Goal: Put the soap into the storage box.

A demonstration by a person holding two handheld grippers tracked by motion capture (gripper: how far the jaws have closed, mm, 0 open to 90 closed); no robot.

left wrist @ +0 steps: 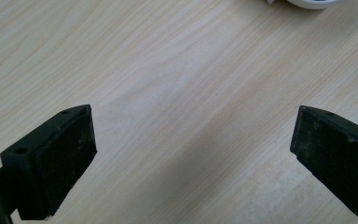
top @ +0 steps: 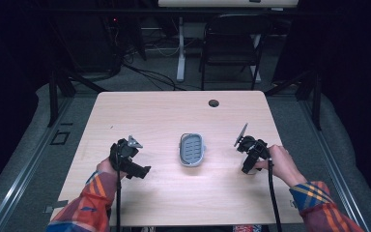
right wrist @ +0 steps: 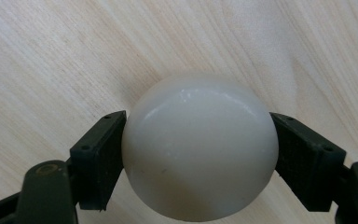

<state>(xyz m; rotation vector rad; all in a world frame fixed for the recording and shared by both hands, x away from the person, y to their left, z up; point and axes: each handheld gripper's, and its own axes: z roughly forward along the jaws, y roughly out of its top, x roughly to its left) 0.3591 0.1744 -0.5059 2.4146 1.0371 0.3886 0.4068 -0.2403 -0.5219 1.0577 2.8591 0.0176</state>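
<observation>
So, light wood table [top: 174, 111], large, with a hole near its far edge. Grey-rimmed oval tray [top: 192, 149] sits mid-table between both hands. Left gripper [left wrist: 193, 154] hangs over bare wood, jaws spread wide, nothing between them. Right gripper [right wrist: 199, 161] has its jaws pressed on both sides of a smooth white ball [right wrist: 199, 147], right of the tray.

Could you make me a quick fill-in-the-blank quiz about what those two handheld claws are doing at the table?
1. The right gripper is shut on a white ____.
2. The left gripper has its jaws ____, holding nothing.
3. Between the two grippers, a grey tray sits on the ____.

Missing words: ball; open; table
</observation>
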